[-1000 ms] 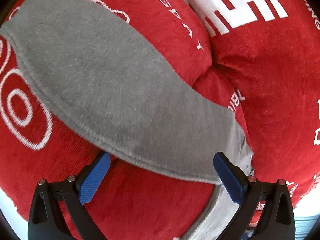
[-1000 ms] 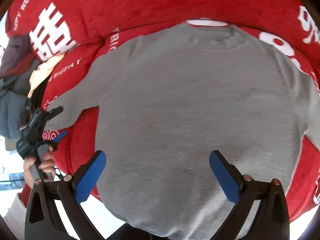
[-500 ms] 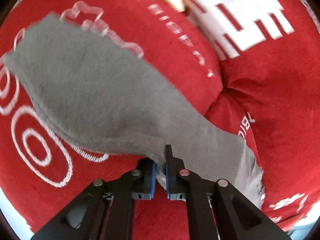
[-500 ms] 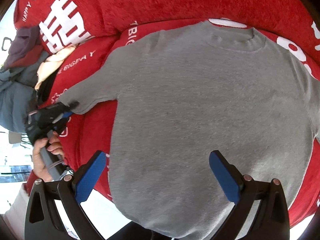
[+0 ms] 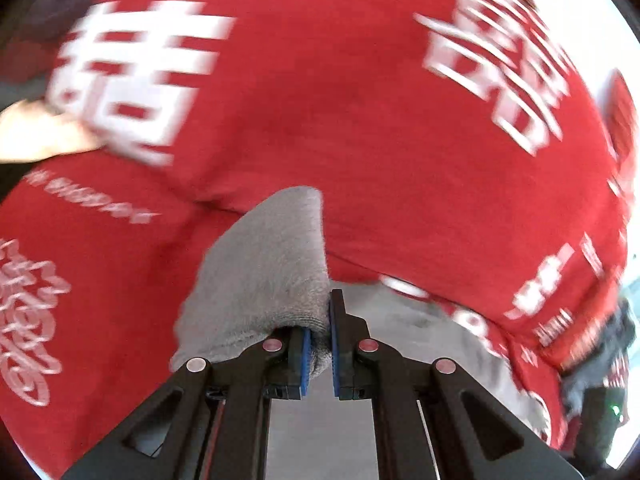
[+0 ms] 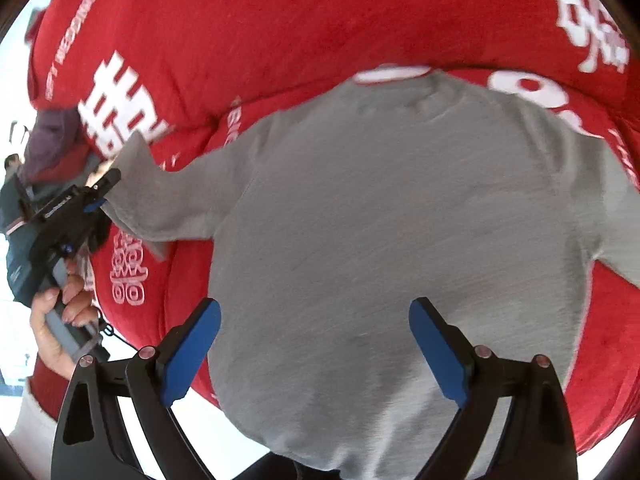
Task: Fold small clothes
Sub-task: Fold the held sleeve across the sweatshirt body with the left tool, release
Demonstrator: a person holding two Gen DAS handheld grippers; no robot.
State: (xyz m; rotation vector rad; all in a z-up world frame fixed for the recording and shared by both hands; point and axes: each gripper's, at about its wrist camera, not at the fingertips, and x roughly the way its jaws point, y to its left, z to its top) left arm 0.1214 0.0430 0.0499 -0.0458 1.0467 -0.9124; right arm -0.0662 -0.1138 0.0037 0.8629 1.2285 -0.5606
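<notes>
A small grey sweater [image 6: 392, 216] lies spread front-up on a red bedcover [image 6: 280, 24] with white lettering. My left gripper [image 5: 319, 350] is shut on the end of the sweater's left sleeve [image 5: 260, 272] and holds it lifted off the cover; it also shows in the right wrist view [image 6: 94, 196], gripping that sleeve [image 6: 160, 200]. My right gripper [image 6: 314, 344] is open and empty, hovering over the sweater's lower body near the hem.
A pile of dark and beige clothes [image 6: 48, 148] lies at the far left of the bed. The bed's near edge [image 6: 208, 416] runs just below the sweater's hem, with pale floor beyond. The red cover [image 5: 360, 120] bulges into folds behind the sweater.
My left gripper closed on the sleeve end and lifted it, swinging inward toward the sweater's body. My right gripper stayed open over the hem.
</notes>
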